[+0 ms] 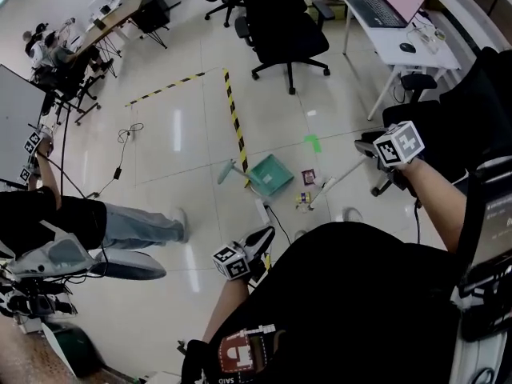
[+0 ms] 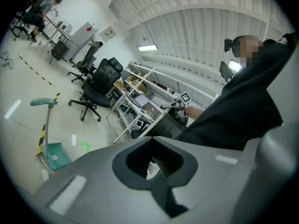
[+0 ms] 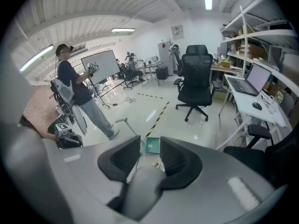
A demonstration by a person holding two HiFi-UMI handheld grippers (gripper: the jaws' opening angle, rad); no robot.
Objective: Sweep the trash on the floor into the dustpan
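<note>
A green dustpan [image 1: 270, 174] stands on the pale floor with its long handle [image 1: 226, 170] leaning left; it also shows in the right gripper view [image 3: 152, 144] and the left gripper view [image 2: 57, 155]. Two bits of trash lie right of it: a dark red packet [image 1: 308, 177] and a yellowish scrap [image 1: 302, 200]. My right gripper [image 1: 370, 147] [image 3: 149, 155] is shut on a white broom handle [image 1: 344, 176] that slants down toward the scrap. My left gripper [image 1: 262, 237] [image 2: 156, 160] hangs low near my body, jaws shut, nothing seen in them.
Black-and-yellow tape [image 1: 234, 122] runs across the floor to the dustpan. A black office chair [image 1: 288, 34] stands behind, a white desk [image 1: 400, 46] with a laptop at the right. Another person [image 1: 120, 224] stands at the left. A cable [image 1: 120, 162] trails on the floor.
</note>
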